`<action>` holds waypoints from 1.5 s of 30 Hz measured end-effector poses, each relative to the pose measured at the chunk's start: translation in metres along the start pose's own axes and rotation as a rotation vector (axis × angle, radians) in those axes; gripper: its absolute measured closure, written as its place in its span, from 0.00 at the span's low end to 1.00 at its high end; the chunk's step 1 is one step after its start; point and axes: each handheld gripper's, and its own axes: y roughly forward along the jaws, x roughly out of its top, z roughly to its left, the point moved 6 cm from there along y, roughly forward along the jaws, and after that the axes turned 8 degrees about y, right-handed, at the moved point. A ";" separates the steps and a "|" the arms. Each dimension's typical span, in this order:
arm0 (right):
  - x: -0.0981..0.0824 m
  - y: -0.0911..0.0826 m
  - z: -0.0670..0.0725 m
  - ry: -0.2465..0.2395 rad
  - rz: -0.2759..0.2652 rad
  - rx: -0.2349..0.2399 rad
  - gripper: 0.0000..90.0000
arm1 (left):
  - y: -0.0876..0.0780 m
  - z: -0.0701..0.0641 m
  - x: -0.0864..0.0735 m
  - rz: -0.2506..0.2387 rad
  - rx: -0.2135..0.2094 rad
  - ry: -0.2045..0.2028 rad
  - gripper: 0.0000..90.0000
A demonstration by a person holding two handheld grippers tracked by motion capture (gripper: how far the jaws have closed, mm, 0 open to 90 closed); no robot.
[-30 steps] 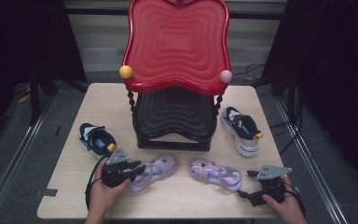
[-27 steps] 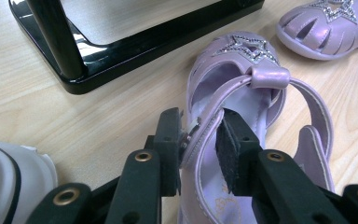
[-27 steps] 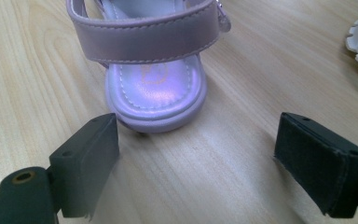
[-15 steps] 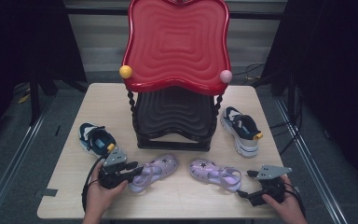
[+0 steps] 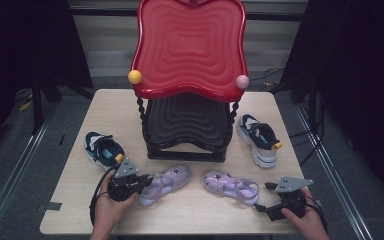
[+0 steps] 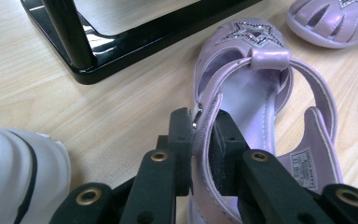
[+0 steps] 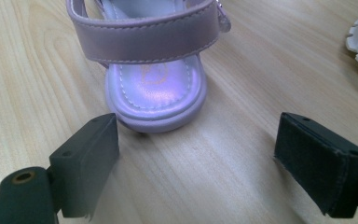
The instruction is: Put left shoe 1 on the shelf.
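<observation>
Since the earlier frames the left gripper (image 5: 141, 183) has been closing its fingers, which now pinch the side strap of the left lilac sandal (image 5: 166, 183) at lower centre of the high view; both hands and the shoes otherwise lie as they did. In the left gripper view the two pads (image 6: 181, 140) clamp the thin strap edge near the heel. The right gripper (image 5: 275, 207) waits at lower right with its fingers spread wide and empty, just behind the heel of the second sandal (image 7: 156, 88).

The grip looks slight: on a lift the soft strap could fold or slide out, or the sandal could swing toe-down and knock the black foot of the rack (image 5: 185, 150).

The pale wood surface (image 5: 80, 210) also carries two navy-and-white sneakers (image 5: 104, 150), one on either side of the red-topped two-tier rack. Dark curtains and floor rails frame the room.
</observation>
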 end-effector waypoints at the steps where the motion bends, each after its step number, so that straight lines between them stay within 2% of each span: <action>1: 0.000 0.000 0.000 0.000 -0.001 0.002 0.15 | 0.000 0.000 0.000 -0.003 0.003 0.012 0.89; 7: 0.000 0.000 0.000 0.000 -0.001 0.002 0.15 | 0.001 0.000 0.000 -0.028 0.007 0.017 0.85; 9: 0.000 0.000 0.000 0.000 -0.002 0.003 0.15 | 0.002 0.001 0.000 -0.038 0.004 -0.003 0.82; 13: 0.000 0.000 0.000 0.000 -0.002 0.003 0.15 | 0.003 0.002 0.001 -0.033 0.005 -0.005 0.81; 14: 0.000 0.000 0.000 0.000 -0.002 0.004 0.15 | 0.005 0.003 0.001 -0.040 -0.007 -0.012 0.80; 18: 0.000 0.000 0.000 0.000 0.000 0.000 0.15 | 0.004 0.003 0.000 -0.019 -0.016 -0.010 0.87; 19: 0.000 0.000 0.000 0.000 0.000 0.001 0.15 | 0.003 0.001 0.001 -0.010 -0.003 0.004 0.88; 23: 0.000 0.000 0.000 0.000 -0.001 0.004 0.15 | 0.002 -0.001 0.003 -0.012 -0.002 0.009 0.89; 28: 0.000 0.000 0.000 0.001 -0.001 0.003 0.15 | -0.001 -0.001 0.005 -0.035 0.020 0.012 0.89; 30: 0.000 0.000 0.000 0.000 -0.001 0.003 0.15 | -0.008 -0.001 0.009 -0.069 0.027 0.001 0.90; 34: 0.000 0.000 0.000 0.000 -0.002 0.003 0.15 | -0.015 -0.003 0.013 -0.090 0.037 0.000 0.90; 39: 0.000 0.000 0.000 0.000 -0.001 0.003 0.15 | -0.024 -0.005 0.020 -0.129 0.049 -0.031 0.89; 45: 0.000 0.000 0.000 0.000 -0.001 0.003 0.15 | -0.034 -0.007 0.029 -0.160 0.060 -0.049 0.89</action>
